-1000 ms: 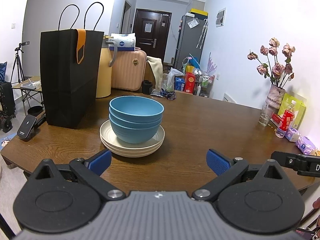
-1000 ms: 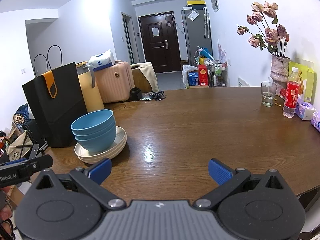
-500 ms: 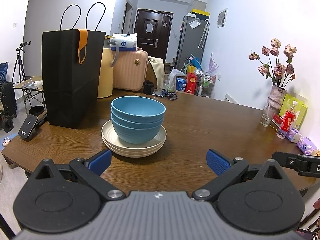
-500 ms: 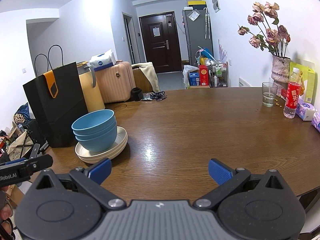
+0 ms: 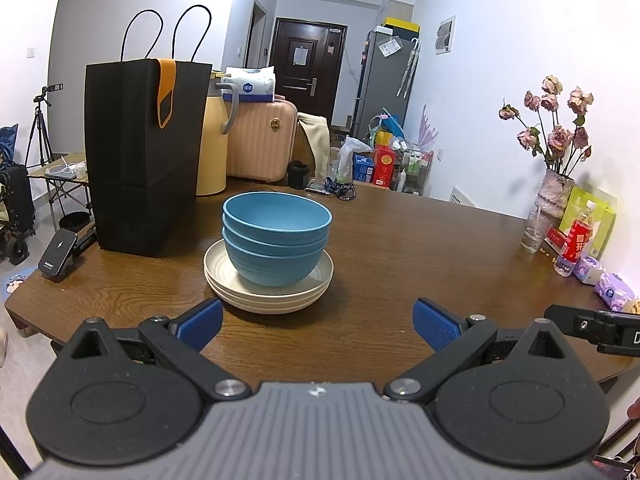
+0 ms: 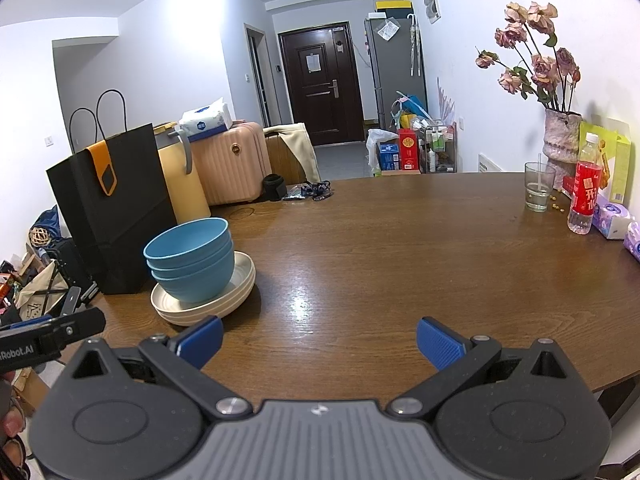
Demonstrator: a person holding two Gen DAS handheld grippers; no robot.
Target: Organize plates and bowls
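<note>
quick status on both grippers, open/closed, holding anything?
Left gripper: open, holding nothing, short of the bowls.
Right gripper: open, holding nothing, over bare table.

Both wrist views face the bowls (image 5: 277, 240) across the table (image 6: 400, 248).

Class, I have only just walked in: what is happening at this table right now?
A person holds a two-finger gripper in each hand above the near edge of a brown wooden table. The left gripper and right gripper are both open and empty. Three nested blue bowls sit on a stack of cream round plates, beside a black paper bag. Nothing is being touched.
</note>
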